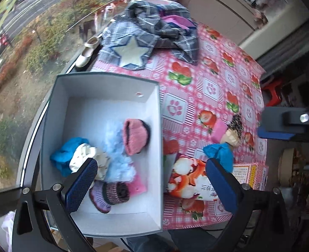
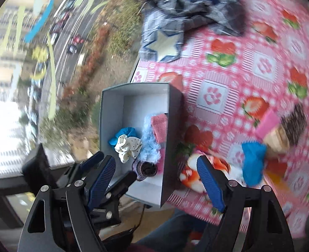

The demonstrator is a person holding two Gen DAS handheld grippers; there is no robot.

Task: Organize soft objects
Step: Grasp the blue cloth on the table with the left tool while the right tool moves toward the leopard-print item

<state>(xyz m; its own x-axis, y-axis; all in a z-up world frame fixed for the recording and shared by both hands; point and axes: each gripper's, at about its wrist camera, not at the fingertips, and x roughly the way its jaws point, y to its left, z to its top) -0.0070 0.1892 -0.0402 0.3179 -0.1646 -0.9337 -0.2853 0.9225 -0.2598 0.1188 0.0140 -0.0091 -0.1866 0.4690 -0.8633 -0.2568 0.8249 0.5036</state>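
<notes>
**Box half filled, more soft things waiting on the table**

While both sets of jaws stand wide open with nothing between them, your left gripper [image 1: 152, 185] hangs over the grey cardboard box with white inside [image 1: 112, 109] and your right gripper [image 2: 156, 183] sits beside it. Already in the box lie a blue scrunchie [image 1: 65, 155], a white dotted scrunchie [image 1: 85, 160], a pale blue fluffy piece [image 1: 116, 147], a pink knitted hat [image 1: 133, 136] and a small purple knitted boot [image 1: 108, 195]. Still out on the table [image 1: 213, 67] are a blue cloth [image 1: 219, 154], an orange-and-white printed cloth [image 1: 186, 176], a pink pad [image 1: 218, 131] and a grey plaid garment with a star patch [image 1: 150, 40]. By my reckoning you're about halfway. A pink strawberry-and-paw-print cover dresses the table, which stands against a window looking down on a street.
</notes>
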